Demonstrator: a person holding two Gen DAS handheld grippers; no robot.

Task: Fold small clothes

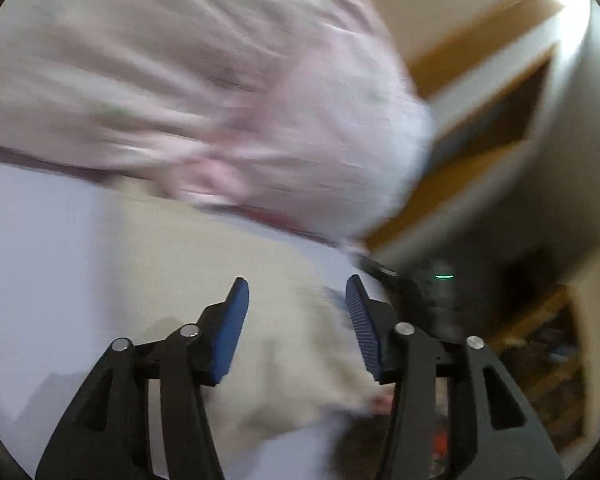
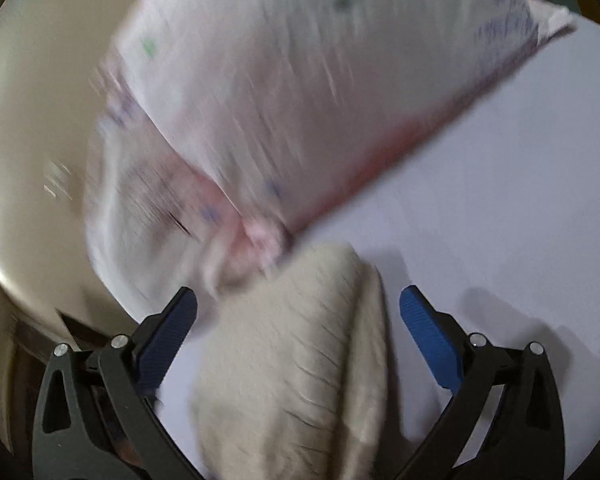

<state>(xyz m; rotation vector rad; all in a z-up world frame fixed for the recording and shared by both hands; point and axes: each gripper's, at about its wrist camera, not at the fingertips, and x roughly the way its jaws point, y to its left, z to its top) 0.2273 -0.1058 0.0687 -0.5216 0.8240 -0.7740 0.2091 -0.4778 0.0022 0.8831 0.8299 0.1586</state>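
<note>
A beige folded garment (image 1: 236, 280) lies on the white table (image 1: 40, 260), and shows in the right wrist view (image 2: 296, 344) too. A pale pink patterned garment (image 1: 220, 92) lies behind it, blurred; it also fills the top of the right wrist view (image 2: 300, 92). My left gripper (image 1: 296, 292) is open just above the beige garment, jaws empty. My right gripper (image 2: 300, 304) is open wide, its blue pads (image 2: 424, 320) on either side of the beige garment's near end, holding nothing.
The table edge runs at the right of the left wrist view, with a wooden shelf (image 1: 492, 92) and dark floor clutter (image 1: 540, 360) beyond. A cream rounded surface (image 2: 32, 140) lies left of the table in the right wrist view.
</note>
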